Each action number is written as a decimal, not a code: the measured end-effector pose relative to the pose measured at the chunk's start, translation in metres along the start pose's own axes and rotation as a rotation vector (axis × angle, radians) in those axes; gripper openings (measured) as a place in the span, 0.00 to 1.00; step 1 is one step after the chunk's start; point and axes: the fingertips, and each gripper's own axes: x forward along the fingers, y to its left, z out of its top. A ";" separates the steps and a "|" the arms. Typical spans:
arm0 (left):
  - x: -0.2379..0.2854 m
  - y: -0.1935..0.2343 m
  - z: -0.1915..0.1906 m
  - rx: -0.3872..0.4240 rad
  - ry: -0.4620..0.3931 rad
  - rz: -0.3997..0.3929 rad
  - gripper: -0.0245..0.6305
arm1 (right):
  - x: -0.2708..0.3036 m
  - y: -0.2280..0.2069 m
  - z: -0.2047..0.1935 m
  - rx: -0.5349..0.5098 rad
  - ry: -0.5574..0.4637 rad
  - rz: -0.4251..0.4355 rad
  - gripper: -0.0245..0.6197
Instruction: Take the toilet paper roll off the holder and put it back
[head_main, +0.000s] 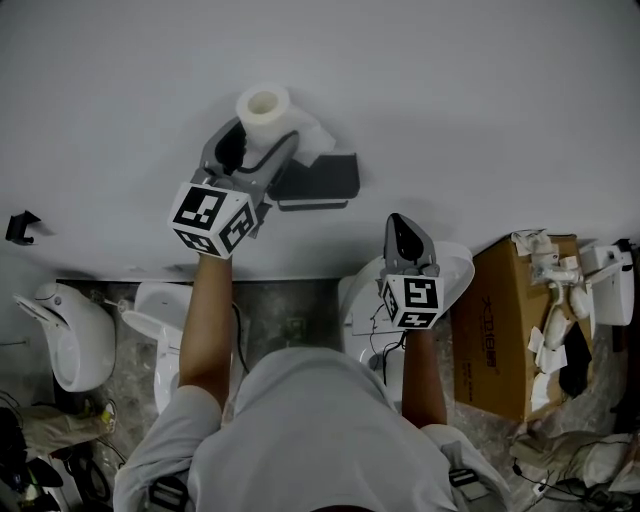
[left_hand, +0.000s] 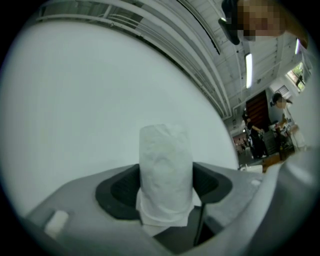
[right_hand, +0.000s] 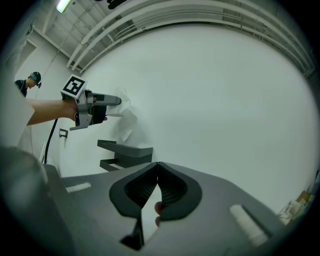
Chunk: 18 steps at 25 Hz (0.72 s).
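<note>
Wall: The plain white wall (head_main: 480, 90) is filling the top of the head view, and both grippers are pointing towards it.

Holder: The dark grey, two-tier metal holder (head_main: 318, 180) is jutting out from the wall with no roll on it. The right gripper view is showing it (right_hand: 125, 155) as a flat shelf over a lower arm.

Left gripper: The left gripper (head_main: 262, 135) is pinching the roll, its jaws standing wide with one pad pressing on each side of the paper.

Right gripper: The right gripper (head_main: 398, 222) is hanging to the right of the holder, well apart from it. Its jaws (right_hand: 157, 172) are pressed together with nothing between them.

Roll: The white toilet paper roll with a hollow core (head_main: 265, 105) is sitting off the holder, between the left jaws and near the wall.

Loose sheet: A loose sheet (right_hand: 127, 125) is trailing down from the roll towards the holder.

Axis: The roll's long axis is standing upright and crosswise to the jaws (left_hand: 165, 170), its core hole facing the head camera.

Relation: The holder is lying below the roll and to its right. Going back on is probably calling for the axis to be tipped level along the wall, in line with the lower arm. The left hand is much the nearer.

Counts: One roll, one holder, two grippers.
</note>
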 end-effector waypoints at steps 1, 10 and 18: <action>0.000 0.000 0.004 0.003 -0.006 0.000 0.51 | -0.001 0.001 0.001 0.000 -0.002 0.001 0.04; 0.000 0.000 0.046 0.049 -0.060 -0.004 0.51 | -0.006 0.003 0.005 0.000 -0.015 0.000 0.04; -0.002 -0.002 0.069 0.068 -0.089 -0.006 0.51 | -0.012 -0.005 0.009 0.011 -0.032 -0.017 0.04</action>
